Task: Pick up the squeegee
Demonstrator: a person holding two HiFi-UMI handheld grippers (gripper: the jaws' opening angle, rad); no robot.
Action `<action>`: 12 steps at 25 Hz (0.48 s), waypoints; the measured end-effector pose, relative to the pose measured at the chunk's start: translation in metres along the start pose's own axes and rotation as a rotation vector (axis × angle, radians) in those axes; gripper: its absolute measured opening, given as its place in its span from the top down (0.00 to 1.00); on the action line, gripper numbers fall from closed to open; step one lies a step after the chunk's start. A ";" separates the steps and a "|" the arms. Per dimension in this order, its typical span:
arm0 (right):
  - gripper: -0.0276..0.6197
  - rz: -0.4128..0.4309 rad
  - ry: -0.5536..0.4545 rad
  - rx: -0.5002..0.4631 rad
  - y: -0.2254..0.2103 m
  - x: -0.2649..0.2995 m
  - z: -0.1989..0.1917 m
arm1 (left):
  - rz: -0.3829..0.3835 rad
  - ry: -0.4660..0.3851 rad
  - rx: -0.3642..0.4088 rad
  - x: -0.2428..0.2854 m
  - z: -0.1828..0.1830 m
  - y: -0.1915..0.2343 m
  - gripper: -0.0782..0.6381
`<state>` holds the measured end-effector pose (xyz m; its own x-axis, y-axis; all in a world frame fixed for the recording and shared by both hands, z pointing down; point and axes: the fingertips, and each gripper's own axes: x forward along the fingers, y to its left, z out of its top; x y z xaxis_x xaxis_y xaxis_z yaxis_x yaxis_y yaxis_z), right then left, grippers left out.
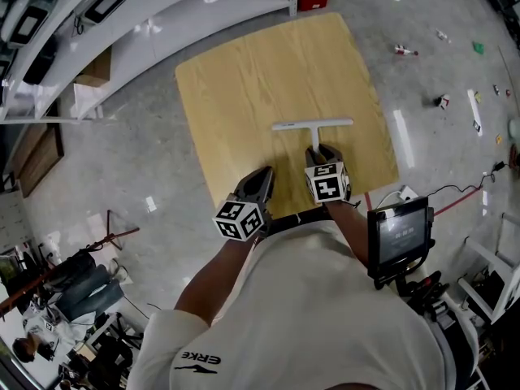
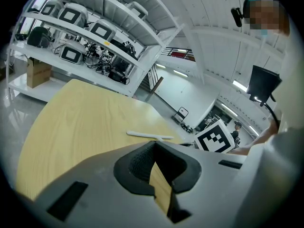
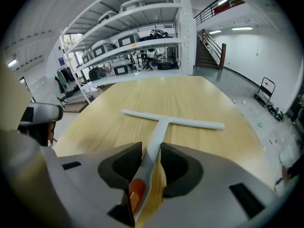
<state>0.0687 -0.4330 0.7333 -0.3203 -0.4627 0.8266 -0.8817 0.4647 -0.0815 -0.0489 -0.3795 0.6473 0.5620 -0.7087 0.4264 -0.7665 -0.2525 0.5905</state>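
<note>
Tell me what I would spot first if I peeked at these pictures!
A long white squeegee, shaped like a T, lies flat on the pale wooden table. The right gripper is down at its handle, jaws open on either side of it, and the left gripper hangs empty beside it near the table's edge. Behind the table stand white shelves full of equipment.

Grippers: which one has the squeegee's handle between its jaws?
The right gripper; the squeegee handle sits between its open jaws. The left gripper has only table there.
</note>
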 end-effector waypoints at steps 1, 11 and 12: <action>0.77 -0.007 0.001 -0.003 -0.001 0.000 0.000 | 0.000 0.000 0.000 -0.001 0.000 0.000 0.88; 0.82 -0.063 -0.007 -0.016 -0.012 -0.007 -0.002 | -0.007 -0.011 0.009 -0.009 0.001 0.000 0.89; 0.82 -0.061 -0.011 -0.014 -0.012 -0.008 -0.003 | -0.009 -0.013 0.012 -0.010 0.001 0.000 0.89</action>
<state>0.0827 -0.4330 0.7292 -0.2701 -0.4987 0.8236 -0.8948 0.4458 -0.0235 -0.0548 -0.3734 0.6424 0.5647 -0.7149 0.4125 -0.7653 -0.2663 0.5861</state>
